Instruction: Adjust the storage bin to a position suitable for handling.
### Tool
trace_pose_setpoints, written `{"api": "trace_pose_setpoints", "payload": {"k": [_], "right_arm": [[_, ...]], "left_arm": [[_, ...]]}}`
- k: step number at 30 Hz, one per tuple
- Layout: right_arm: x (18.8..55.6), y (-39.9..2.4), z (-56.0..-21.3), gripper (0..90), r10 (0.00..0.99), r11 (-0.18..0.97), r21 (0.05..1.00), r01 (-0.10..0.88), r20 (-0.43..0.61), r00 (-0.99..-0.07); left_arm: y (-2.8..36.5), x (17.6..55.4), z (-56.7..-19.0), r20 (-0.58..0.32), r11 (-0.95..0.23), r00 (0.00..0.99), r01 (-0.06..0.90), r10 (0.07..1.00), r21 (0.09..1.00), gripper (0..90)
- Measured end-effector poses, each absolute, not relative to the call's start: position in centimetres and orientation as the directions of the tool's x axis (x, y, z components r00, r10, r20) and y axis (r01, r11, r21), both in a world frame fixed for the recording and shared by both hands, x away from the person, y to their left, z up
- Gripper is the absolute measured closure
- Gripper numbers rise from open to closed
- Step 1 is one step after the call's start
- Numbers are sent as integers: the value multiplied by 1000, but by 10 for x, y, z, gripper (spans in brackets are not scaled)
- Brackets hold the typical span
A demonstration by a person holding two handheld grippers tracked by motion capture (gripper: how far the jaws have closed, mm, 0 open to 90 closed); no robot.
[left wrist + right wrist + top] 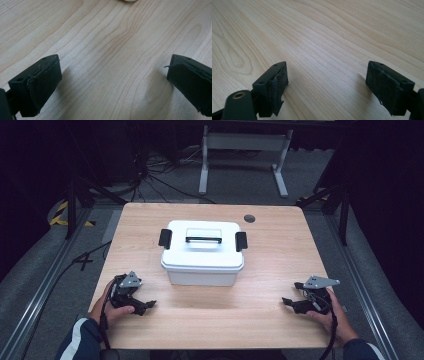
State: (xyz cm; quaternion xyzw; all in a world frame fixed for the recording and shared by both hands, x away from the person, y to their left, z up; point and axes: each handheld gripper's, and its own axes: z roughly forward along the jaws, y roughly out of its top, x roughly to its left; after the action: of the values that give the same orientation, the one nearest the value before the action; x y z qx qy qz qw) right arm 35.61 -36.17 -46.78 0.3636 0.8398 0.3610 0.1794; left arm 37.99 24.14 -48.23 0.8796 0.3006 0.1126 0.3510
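Note:
A white plastic box with a lid, a black handle and two black side latches stands at the middle of the wooden table. My left gripper rests on the table to the box's front left, held by a hand, and it is open. In the left gripper view the left gripper has its jaws wide apart over bare wood. My right gripper lies at the front right, also open. The right gripper holds nothing between its pads.
A small round grommet sits near the table's far right edge. Beyond the table are a white desk frame and cables on a grey floor. Dark rails run along both sides of the table.

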Motion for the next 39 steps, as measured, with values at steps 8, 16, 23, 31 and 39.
{"api": "trace_pose_setpoints", "payload": {"k": [8,16,23,31,39], "right_arm": [[355,-360,-468,184,752,464,737,491,-35,-658],[354,-361,-468,182,750,468,737,488,-38,-661],[353,-362,-467,197,720,496,729,473,-40,-693],[349,-363,-461,308,688,524,722,453,-45,-725],[346,-359,-450,357,668,554,717,424,-79,-740]], "left_arm": [[242,381,-482,-16,-574,798,448,603,685,1],[242,380,-483,-11,-570,793,448,610,689,3],[242,379,-483,-13,-567,789,453,614,688,3],[242,380,-482,-10,-571,793,447,609,688,1],[242,380,-483,-17,-570,793,452,609,687,1]]}}
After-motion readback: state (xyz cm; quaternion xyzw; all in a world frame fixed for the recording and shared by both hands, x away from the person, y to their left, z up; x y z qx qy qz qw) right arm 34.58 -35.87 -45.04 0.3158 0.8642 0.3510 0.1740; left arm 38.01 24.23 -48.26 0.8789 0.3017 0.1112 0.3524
